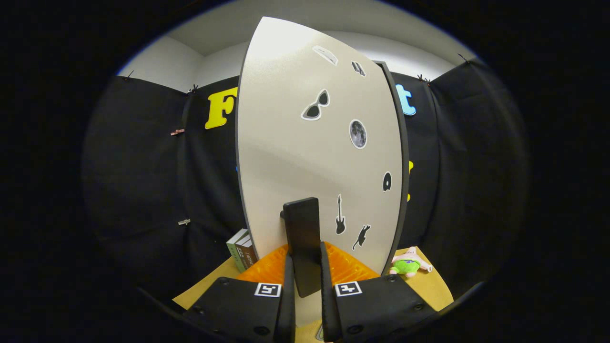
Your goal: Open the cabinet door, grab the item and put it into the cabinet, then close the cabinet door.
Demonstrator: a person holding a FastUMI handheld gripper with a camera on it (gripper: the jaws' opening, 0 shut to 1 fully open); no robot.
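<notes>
the claw (305, 278) is squeezed tight on the dark handle (302, 243) of the cabinet door (305, 152). the little plush toy (409, 263) lies on the surface (429, 286), off to the right of the door.

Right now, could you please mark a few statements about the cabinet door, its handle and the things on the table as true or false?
1. The hand-held gripper has both fingers clamped on the door handle. True.
2. The cabinet door is bare. False: it carries stickers, including sunglasses and a guitar.
3. A plush toy lies on the table, right of the door. True.
4. The books lie between the fingers. False: they stand left of the door.
</notes>
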